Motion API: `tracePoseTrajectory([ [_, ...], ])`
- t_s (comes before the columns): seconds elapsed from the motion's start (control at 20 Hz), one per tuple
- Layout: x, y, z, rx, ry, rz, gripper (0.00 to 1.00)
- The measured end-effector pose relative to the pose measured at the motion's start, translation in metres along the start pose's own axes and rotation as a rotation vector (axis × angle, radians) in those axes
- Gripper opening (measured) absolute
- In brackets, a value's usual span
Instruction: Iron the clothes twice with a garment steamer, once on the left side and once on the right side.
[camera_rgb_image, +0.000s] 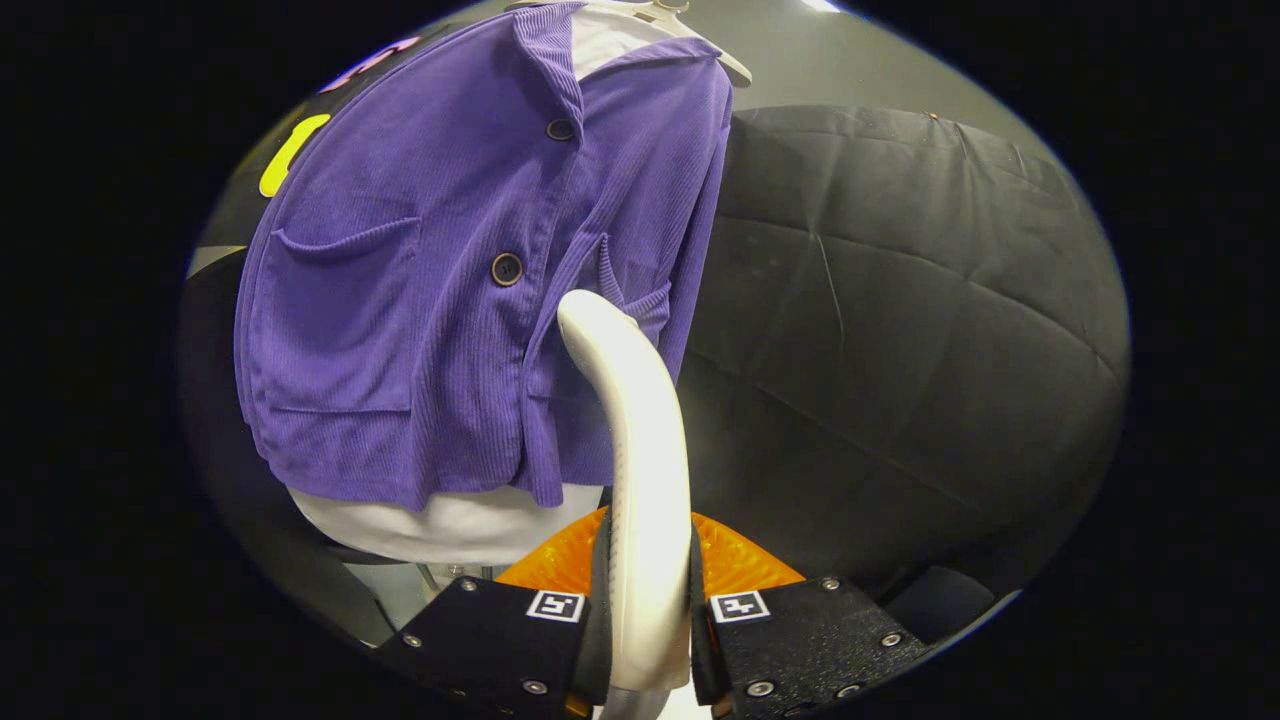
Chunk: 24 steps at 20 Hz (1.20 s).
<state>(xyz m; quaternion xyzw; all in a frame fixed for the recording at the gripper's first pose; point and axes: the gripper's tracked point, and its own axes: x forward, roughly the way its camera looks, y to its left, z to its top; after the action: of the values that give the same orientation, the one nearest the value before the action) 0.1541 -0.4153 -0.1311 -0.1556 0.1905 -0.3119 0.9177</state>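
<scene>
The fingers (648, 625) are pinching the steamer (640, 470) handle from both sides, its head reaching the right half of the jacket (420, 300), which is hanging over a white shirt (450, 525).

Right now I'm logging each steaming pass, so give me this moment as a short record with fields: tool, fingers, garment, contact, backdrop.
tool: white garment steamer, its curved body rising from between the fingers toward the jacket
fingers: gripper shut on the steamer, one finger pressing each side
garment: purple corduroy jacket on a hanger, buttoned, over a white garment
contact: steamer head at the jacket's front, beside the lower button; touching cannot be told
backdrop: black cloth wall
</scene>
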Motion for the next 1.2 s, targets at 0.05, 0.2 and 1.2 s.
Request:
tracePoseTrajectory([
  [0.05,-0.001,0.001,-0.002,-0.009,0.016,0.012,0.31],
  [0.2,-0.001,0.0,-0.003,-0.02,0.028,0.035,0.31],
  [1.2,-0.267,0.022,0.133,0.003,-0.345,0.464,0.31],
])
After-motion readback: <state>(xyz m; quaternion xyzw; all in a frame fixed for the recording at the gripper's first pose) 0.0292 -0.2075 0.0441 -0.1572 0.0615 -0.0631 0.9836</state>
